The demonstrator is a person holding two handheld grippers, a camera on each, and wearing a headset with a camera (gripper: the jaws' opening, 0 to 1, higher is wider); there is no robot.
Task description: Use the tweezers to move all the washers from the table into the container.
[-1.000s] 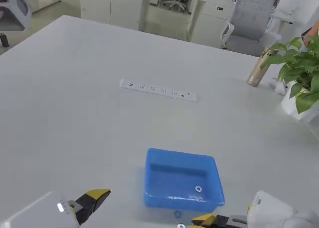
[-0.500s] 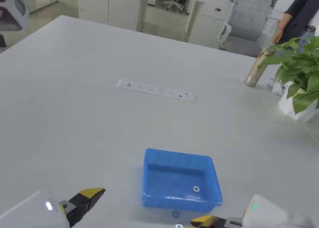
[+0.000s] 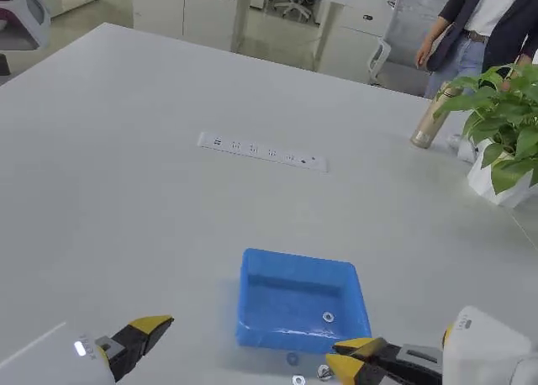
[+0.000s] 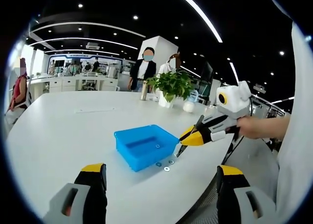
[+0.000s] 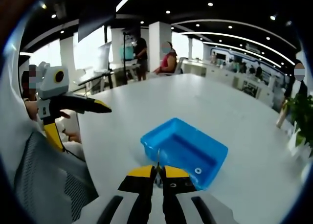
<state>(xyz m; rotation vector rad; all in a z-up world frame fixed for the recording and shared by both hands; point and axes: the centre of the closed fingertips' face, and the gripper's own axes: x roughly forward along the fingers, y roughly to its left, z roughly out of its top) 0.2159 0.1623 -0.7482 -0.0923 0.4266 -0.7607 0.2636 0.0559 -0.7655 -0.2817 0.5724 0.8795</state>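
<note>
Near the front edge of the smooth grey table [image 3: 168, 217], our right tool [image 3: 338, 356] is pinched shut on thin metal tweezers [image 5: 157, 160], whose tips point down toward three loose washers [image 4: 167, 168]. These small rings lie on the table just beside the near wall of the container [image 3: 298, 297], a shallow blue rectangular tray. We see a single washer [image 3: 328, 318] on its floor. Our left tool [image 4: 161, 169] stands wide open, holding nothing.
</note>
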